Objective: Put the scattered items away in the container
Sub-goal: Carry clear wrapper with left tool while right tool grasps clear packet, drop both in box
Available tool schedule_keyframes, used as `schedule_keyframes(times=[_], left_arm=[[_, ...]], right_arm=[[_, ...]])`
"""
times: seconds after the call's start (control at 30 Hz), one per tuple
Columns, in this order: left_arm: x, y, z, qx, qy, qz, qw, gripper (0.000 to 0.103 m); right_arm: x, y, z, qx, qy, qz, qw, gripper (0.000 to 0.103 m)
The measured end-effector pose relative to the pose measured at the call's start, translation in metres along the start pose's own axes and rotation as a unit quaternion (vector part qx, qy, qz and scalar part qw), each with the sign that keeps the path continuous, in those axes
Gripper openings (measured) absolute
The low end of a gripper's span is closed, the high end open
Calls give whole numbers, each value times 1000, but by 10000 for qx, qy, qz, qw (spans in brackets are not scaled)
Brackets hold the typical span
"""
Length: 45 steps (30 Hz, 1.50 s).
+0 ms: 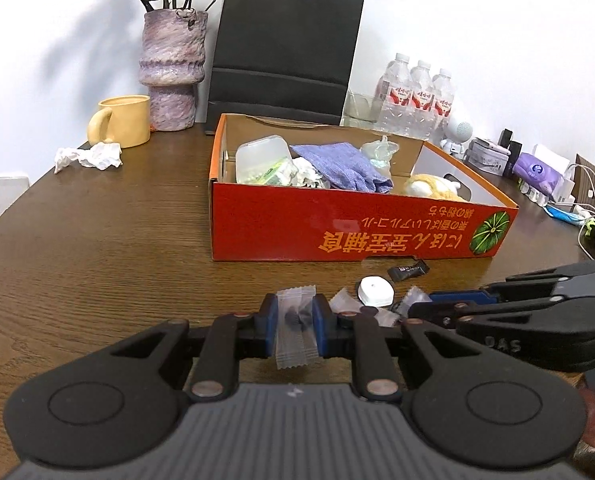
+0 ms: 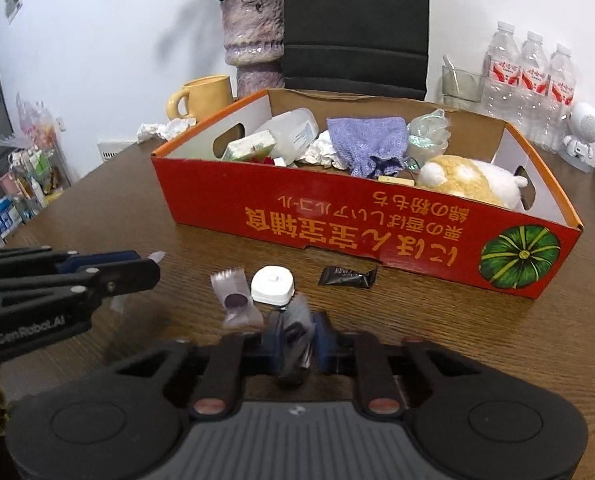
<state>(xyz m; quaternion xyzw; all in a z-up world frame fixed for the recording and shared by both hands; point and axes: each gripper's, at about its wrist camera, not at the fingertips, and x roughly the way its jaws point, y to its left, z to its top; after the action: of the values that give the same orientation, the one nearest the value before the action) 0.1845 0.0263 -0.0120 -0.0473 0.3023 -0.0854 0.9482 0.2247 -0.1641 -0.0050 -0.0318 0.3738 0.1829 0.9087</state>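
Note:
An open red cardboard box (image 1: 337, 224) (image 2: 337, 224) stands on the brown table and holds a purple cloth, a clear tub, crumpled paper and a plush toy. My left gripper (image 1: 295, 316) is shut on a clear candy wrapper (image 1: 295, 344) with a dark sweet inside, in front of the box. My right gripper (image 2: 296, 336) is shut on another clear-wrapped sweet (image 2: 295, 328), which is blurred. On the table between grippers and box lie a wrapped sweet (image 2: 235, 300), a small white cap-like item (image 2: 272, 283) (image 1: 375, 290) and a black candy packet (image 2: 347, 278) (image 1: 407, 271).
Crumpled tissue (image 1: 89, 157) lies near a yellow mug (image 1: 121, 121) at the back left. A purple vase (image 1: 171, 68), a black paper bag (image 1: 285, 48) and water bottles (image 1: 417, 96) stand behind the box. Chargers and cables (image 1: 577, 204) crowd the right edge.

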Motion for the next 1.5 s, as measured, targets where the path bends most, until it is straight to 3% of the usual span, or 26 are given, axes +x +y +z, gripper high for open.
schedule_keyframes(times=[0.6, 0.83, 1.03, 1.23, 1.5], left_arm=[[-13, -11, 10, 50, -181, -132, 9997, 19], [-19, -19, 71, 177, -813, -380, 9958, 19], [22, -29, 124, 25, -952, -464, 9944, 19], [95, -30, 140, -482, -562, -372, 9966, 19], [149, -24, 127, -480, 174, -287, 9983, 19]], right_arm=[[-39, -13, 7, 93, -540, 145, 9984, 15], [-61, -30, 51, 38, -1101, 86, 9939, 15], [-41, -63, 100, 207, -1253, -182, 9917, 15], [17, -91, 131, 477, -1107, -429, 9918, 15], [80, -108, 132, 725, -756, -423, 9936, 15]])
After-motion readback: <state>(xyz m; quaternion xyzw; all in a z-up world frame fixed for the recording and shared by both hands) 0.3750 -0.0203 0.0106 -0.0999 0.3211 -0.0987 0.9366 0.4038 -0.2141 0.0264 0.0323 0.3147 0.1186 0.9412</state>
